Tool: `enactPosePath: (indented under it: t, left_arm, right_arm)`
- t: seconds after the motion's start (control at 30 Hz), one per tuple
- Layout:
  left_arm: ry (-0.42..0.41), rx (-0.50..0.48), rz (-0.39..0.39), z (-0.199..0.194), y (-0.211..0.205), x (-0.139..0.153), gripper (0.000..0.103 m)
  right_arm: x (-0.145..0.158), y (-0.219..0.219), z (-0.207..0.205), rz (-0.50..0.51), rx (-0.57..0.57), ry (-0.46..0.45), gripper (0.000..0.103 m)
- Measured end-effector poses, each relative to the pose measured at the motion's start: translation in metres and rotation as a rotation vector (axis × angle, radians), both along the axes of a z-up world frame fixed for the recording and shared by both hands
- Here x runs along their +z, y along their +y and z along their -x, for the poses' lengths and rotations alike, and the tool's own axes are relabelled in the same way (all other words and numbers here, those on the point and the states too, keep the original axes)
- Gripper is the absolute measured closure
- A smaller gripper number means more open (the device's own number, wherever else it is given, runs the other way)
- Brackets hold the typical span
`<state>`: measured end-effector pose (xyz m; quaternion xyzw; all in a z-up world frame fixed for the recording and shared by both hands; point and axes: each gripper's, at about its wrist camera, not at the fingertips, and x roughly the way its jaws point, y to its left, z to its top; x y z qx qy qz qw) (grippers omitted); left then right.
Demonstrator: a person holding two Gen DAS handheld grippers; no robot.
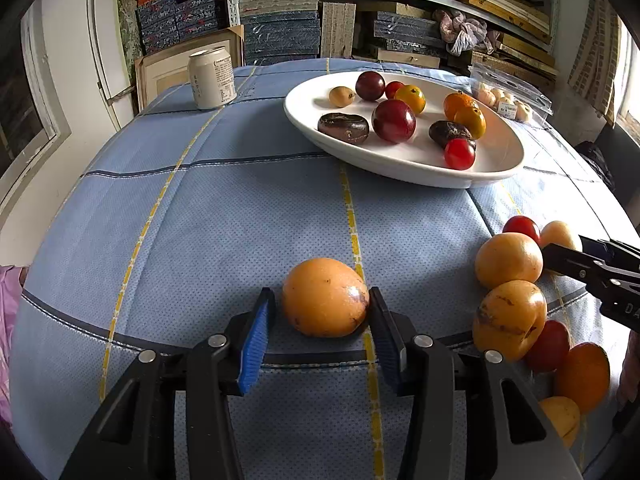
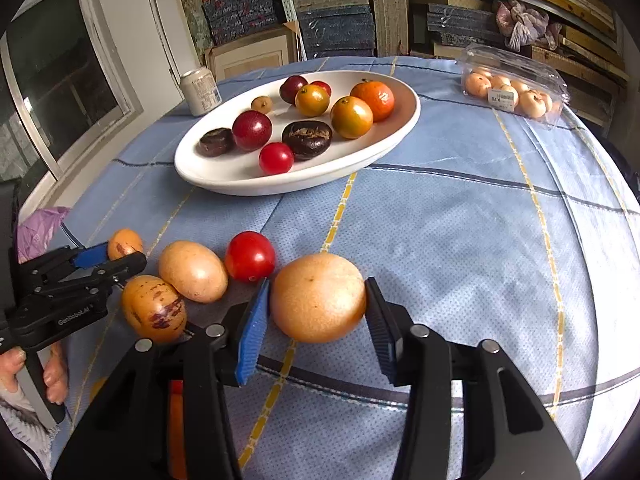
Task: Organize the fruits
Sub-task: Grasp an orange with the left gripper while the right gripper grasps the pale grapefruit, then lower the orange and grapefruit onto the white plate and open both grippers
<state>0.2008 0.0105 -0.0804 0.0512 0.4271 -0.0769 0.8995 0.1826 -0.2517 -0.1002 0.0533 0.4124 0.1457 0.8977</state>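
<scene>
1. The left gripper (image 1: 320, 297) is being held low over the cloth (image 1: 240, 224), its jaws slightly spread. An orange fruit (image 1: 324, 298) is lying on the cloth between the pads: one pad is touching it and a thin gap is showing at the other, so it is not being squeezed.
2. The right gripper (image 2: 316, 289) is being pressed onto a pale fruit (image 2: 318, 298), which is being pinched on both sides while resting on the cloth.
3. Just beside the pale fruit, a tomato (image 2: 250, 256) and two more yellow-orange fruits are lying loose in a cluster, one of them a blotched fruit (image 2: 154, 308).
4. Farther back, a white plate (image 1: 400, 170) is being used for sorted fruits: tomatoes, dark red fruits, tangerines, two dark brown pieces and one small tan piece.
5. Beyond the plate, a can (image 1: 212, 78) is standing upright on one side and a clear box (image 2: 516, 88) of pale round items is lying on the other.
</scene>
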Motion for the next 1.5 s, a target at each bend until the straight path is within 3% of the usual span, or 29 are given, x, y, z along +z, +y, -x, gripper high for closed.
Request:
enactPosePath:
  t: [0.1,0.13,0.17,0.2,0.23,0.47,0.7,0.97,1.13,1.23,1.37,1.5]
  left_arm:
    - [0.001,-0.001,0.007,0.0,0.0,0.0,0.053]
    - [0.004,-0.01,0.013,0.0,-0.001,0.0,0.045]
    - [0.007,-0.008,0.001,0.0,-0.003,-0.001,0.023]
    - [0.016,0.029,-0.043,-0.003,-0.005,-0.003,0.014]
    - [0.02,0.037,-0.032,-0.003,-0.002,-0.003,0.012]
    - [-0.005,0.029,0.028,0.002,0.004,0.003,0.062]
    - [-0.007,0.025,0.099,0.002,0.013,0.005,0.062]
    - [-0.134,0.024,0.05,0.012,0.003,0.031,0.062]
    - [-0.205,-0.013,-0.007,-0.02,-0.021,0.071,0.062]
    - [-0.21,-0.018,0.011,-0.048,-0.036,0.083,0.062]
    - [-0.199,0.001,0.007,-0.082,-0.048,0.073,0.062]
    - [-0.133,0.04,0.067,-0.114,-0.036,0.056,0.062]
  right_arm:
    - [0.001,-0.004,0.006,-0.021,-0.01,-0.006,0.057]
    - [0.002,-0.006,0.008,-0.029,-0.013,-0.008,0.057]
    - [0.002,-0.007,0.01,-0.035,-0.018,-0.009,0.057]
    - [0.002,-0.009,0.011,-0.039,-0.021,-0.01,0.057]
    - [0.003,-0.01,0.013,-0.045,-0.026,-0.014,0.057]
    - [0.005,-0.012,0.02,-0.056,-0.037,-0.026,0.057]
    - [0.007,-0.016,0.024,-0.07,-0.042,-0.033,0.057]
    - [0.021,-0.021,0.03,-0.1,-0.049,-0.089,0.057]
    - [0.064,-0.014,0.013,-0.04,-0.034,-0.194,0.057]
    - [0.075,0.002,-0.014,0.011,-0.01,-0.226,0.057]
    - [0.064,0.028,-0.054,0.048,0.035,-0.206,0.057]
    - [0.046,0.038,-0.076,0.065,0.042,-0.185,0.057]
